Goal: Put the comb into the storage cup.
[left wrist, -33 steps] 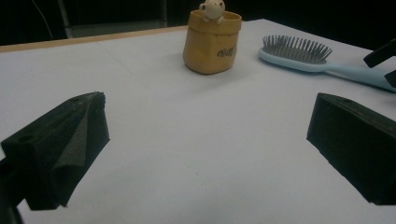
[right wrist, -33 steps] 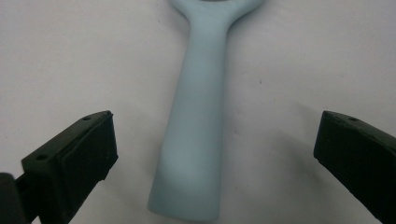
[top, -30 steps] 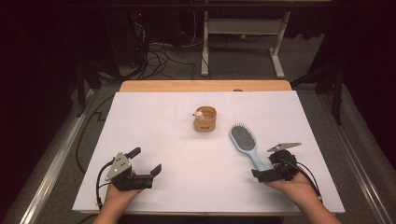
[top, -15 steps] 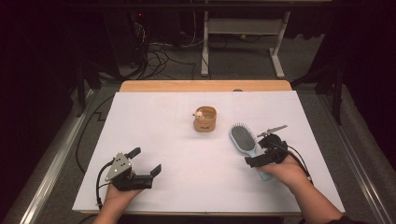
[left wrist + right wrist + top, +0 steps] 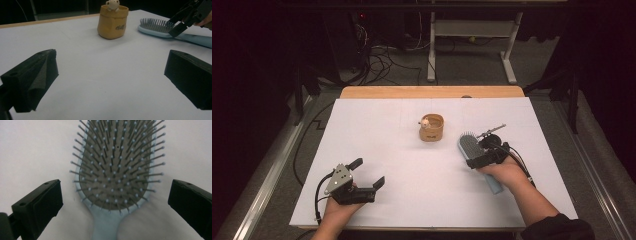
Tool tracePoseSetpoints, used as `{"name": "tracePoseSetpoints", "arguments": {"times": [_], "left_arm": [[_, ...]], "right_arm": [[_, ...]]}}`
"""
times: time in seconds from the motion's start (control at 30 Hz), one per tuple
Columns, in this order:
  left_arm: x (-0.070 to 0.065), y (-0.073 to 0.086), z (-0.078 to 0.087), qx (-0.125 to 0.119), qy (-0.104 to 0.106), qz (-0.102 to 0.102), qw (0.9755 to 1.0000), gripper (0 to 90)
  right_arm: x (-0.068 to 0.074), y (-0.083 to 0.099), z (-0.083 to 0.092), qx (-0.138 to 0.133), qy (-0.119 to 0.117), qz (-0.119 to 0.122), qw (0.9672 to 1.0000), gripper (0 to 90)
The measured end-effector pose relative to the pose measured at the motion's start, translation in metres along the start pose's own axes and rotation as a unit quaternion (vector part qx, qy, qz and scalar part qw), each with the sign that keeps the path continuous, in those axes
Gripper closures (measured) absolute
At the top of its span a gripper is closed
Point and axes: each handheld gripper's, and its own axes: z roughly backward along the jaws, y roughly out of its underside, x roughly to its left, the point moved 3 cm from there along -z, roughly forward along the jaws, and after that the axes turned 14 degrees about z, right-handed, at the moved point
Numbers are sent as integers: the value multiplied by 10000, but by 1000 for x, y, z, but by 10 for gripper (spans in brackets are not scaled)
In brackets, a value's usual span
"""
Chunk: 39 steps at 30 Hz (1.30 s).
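One white table [image 5: 402, 150] stands amid dark, cable-strewn floor [image 5: 387, 55].

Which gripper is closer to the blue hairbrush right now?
Right. The right gripper hovers over the hairbrush, jaws open astride its neck. The left gripper sits open at the table's near-left corner, far from it.

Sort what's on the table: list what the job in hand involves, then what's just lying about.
In the job:
hairbrush
right gripper, open, jaws either side of the brush

Lying about:
tan pot with a small figure inside
left gripper, open, idle
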Motion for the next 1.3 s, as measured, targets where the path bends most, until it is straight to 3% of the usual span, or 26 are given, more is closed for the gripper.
{"name": "tracePoseSetpoints", "arguments": {"times": [0.47,0.8,1.1,1.3], "left_arm": [[0,0,0,12,-3,-9,10000,1],[0,1,0,13,1,-6,10000,1],[1,1,0,19,-4,-9,10000,1],[0,1,0,10,9,-6,10000,1]], "right_arm": [[-2,-21,-15,144,66,-17,9999,29],[0,-22,-25,217,150,1,9997,62],[-1,-22,-22,164,180,17,9997,161],[-1,-22,-22,180,173,15,9997,161]]}}
